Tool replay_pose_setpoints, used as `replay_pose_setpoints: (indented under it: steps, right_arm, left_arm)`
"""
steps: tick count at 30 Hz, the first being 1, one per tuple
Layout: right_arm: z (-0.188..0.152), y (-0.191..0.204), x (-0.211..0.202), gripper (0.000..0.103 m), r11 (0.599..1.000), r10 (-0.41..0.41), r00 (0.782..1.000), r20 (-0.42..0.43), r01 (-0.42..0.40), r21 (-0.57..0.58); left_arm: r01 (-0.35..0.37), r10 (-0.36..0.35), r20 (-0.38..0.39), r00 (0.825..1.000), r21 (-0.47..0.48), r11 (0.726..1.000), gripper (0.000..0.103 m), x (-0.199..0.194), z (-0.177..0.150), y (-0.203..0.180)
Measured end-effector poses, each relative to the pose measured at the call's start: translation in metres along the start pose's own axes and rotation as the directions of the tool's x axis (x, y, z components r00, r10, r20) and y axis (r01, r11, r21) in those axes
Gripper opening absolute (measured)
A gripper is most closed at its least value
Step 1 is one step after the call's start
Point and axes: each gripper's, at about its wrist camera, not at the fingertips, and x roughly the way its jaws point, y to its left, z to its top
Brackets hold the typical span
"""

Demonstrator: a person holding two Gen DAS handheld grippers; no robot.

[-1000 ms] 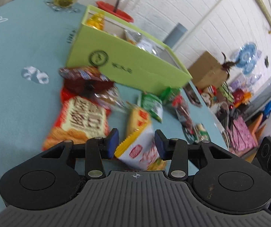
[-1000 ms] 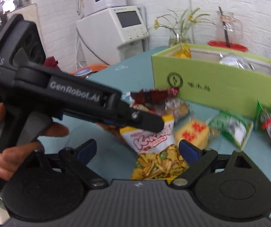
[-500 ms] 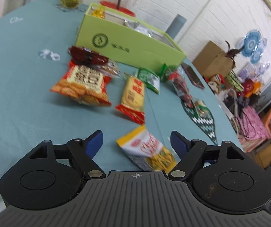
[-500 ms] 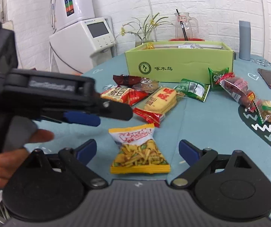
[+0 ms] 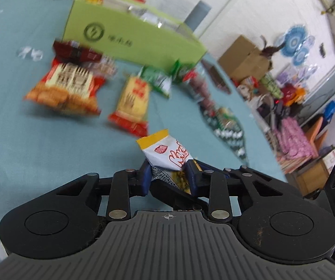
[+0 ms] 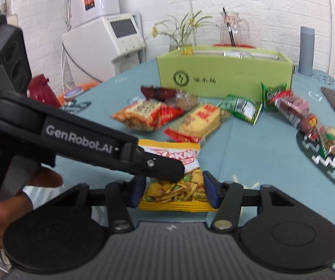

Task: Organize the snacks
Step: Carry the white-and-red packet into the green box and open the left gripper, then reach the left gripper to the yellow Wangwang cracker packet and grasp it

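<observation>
With both claws, left claw (image 5: 168, 176) and right claw (image 6: 174, 192), pinching 1 yellow-and-white crinkly snack packet (image 6: 174, 177), lift gently toward the open green cardboard box (image 6: 223, 75) near the tabletop's far edge.

Yellow-and-white snack bag (image 6: 172, 177), lime-green box (image 6: 225, 79), teal tablecloth (image 6: 256, 163), blue-padded black fingers (image 6: 210, 192)
</observation>
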Motion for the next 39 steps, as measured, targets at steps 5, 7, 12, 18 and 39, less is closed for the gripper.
replay_pose_setpoints:
  steps: [5,7,12,18,39]
  right_arm:
    - [0.070,-0.014,0.018,0.059,0.996,0.017,0.995,0.097,-0.009,-0.084]
    - [0.101,-0.020,0.040,0.059,0.991,-0.005,0.992,0.127,0.022,-0.135]
    - [0.172,-0.044,0.113,0.059,0.987,0.008,0.994,0.109,0.010,-0.162]
    - [0.210,-0.074,0.197,0.058,0.991,0.039,0.999,0.033,-0.035,-0.126]
    - [0.095,-0.055,0.062,0.093,0.998,-0.066,0.990,0.125,0.068,-0.007]
  left_arm:
    - [0.054,-0.056,0.102,0.993,0.019,0.998,0.008,0.000,0.078,-0.004]
    - [0.055,-0.058,0.146,0.988,0.026,0.998,0.008,0.008,0.115,0.000]
    - [0.013,-0.013,0.181,0.983,0.002,1.000,0.007,0.036,0.199,0.028]
    - [-0.071,0.069,0.180,0.981,0.003,0.997,0.005,0.084,0.253,0.064]
    - [-0.065,0.026,0.247,0.969,0.149,0.987,0.055,0.010,0.140,0.022]
